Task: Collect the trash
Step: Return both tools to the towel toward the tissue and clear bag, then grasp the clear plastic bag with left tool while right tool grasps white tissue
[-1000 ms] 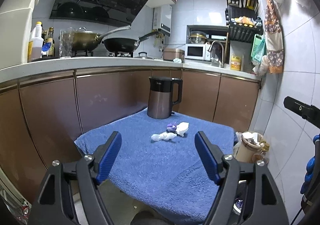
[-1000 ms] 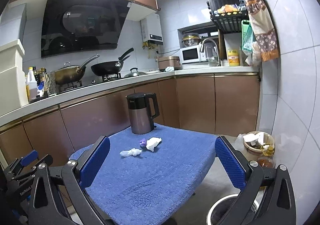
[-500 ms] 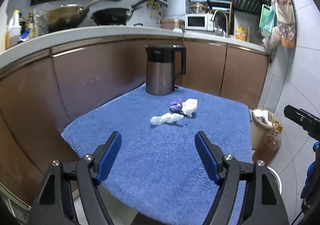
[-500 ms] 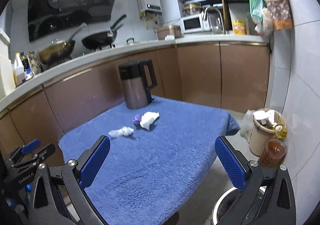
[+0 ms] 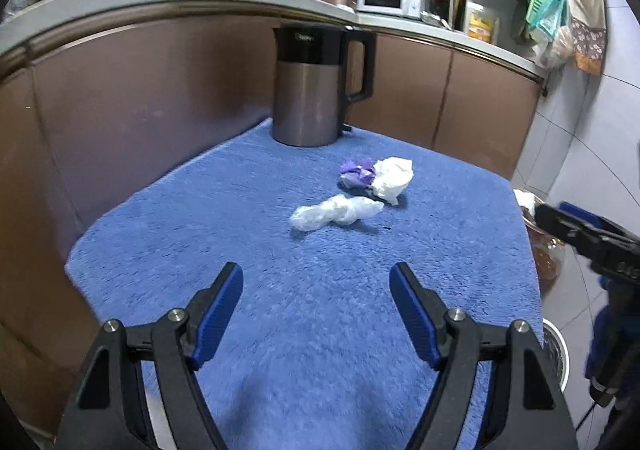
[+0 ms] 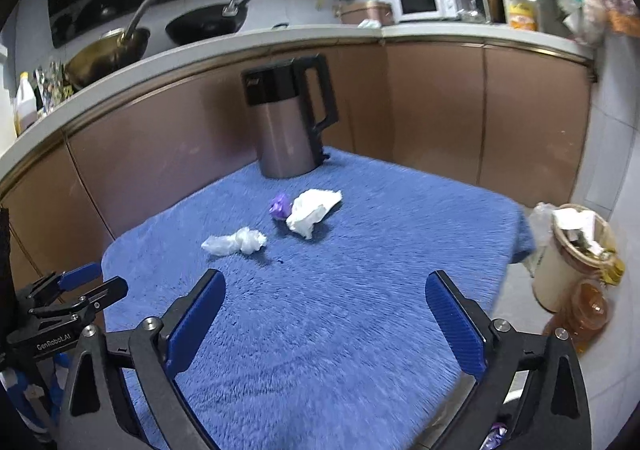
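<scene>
Three bits of trash lie on the blue towel-covered table point(image 5: 280, 330): a crumpled clear plastic wrap point(image 5: 334, 212), a purple wrapper point(image 5: 357, 172) and a white tissue point(image 5: 393, 179) touching it. They also show in the right wrist view: plastic wrap point(image 6: 236, 241), purple wrapper point(image 6: 280, 207), tissue point(image 6: 313, 210). My left gripper point(image 5: 316, 310) is open and empty, above the near part of the table, short of the trash. My right gripper point(image 6: 324, 322) is open and empty, also short of the trash.
A dark electric kettle point(image 5: 320, 86) stands at the table's far edge. A full beige waste bin point(image 6: 572, 254) and an amber bottle point(image 6: 584, 314) stand on the floor to the right. A metal bin rim point(image 5: 556, 350) shows below the table's right edge. Brown cabinets line the back.
Both grippers have moved forward and tilted down toward the table, so the trash looks nearer and larger. Both stay open. The trash has not moved.
</scene>
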A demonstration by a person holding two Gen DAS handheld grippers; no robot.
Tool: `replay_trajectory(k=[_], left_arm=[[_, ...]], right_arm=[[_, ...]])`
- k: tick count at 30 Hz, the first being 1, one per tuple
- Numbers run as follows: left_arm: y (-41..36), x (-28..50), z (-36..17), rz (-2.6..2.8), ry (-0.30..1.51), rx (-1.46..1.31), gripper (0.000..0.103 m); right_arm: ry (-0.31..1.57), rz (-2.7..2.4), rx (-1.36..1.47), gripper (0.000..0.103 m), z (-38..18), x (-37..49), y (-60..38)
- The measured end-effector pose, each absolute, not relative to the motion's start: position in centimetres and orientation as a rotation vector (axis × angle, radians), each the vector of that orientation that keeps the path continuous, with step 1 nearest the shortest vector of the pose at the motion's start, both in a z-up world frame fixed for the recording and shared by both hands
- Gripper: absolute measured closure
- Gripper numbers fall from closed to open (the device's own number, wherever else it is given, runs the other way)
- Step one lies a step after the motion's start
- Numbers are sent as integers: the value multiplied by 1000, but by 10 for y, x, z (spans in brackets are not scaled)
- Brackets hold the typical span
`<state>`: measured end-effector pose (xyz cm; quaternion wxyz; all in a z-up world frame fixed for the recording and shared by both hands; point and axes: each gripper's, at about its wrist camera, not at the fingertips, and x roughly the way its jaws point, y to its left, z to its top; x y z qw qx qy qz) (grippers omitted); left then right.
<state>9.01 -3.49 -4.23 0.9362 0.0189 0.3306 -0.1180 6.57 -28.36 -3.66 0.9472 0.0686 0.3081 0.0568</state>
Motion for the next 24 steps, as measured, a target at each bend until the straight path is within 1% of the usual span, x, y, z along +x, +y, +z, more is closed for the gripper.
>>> replay_trajectory(k=[3,5,6,8,11,14,18,19,20,21,22,23,24], left_arm=[[-39,116,-47,-298,694,45,29],[-42,133,-50,-318,687,71,29],[-46,146,-52,-333,681,98,29],[-52,164,-57,-358,680,126,29],[-61,197,-70,-395,708,142,29],[-66,225,-86,-399,746,146,29],[-66,248,-105,-407,792,132,29],[-66,252,-109,-416,806,124,29],[-66,254,-111,-429,826,115,29],[-65,255,-113,-440,837,112,30],[-65,257,-113,-445,839,114,32],[-66,258,-114,-452,847,120,38],[-68,258,-116,-458,860,129,42]], right_arm=[[657,158,141,12,-50,95,-276],[671,187,165,20,-57,115,-276],[677,199,183,22,-59,126,-277],[689,213,219,30,-65,147,-279],[705,209,227,38,-73,183,-278],[728,216,243,45,-84,218,-274],[760,225,263,48,-102,254,-264],[772,228,271,51,-107,262,-261],[781,231,276,61,-111,267,-259],[795,235,283,68,-117,273,-258],[811,240,294,86,-121,277,-258],[821,241,303,94,-124,277,-258],[823,240,304,94,-125,275,-259]])
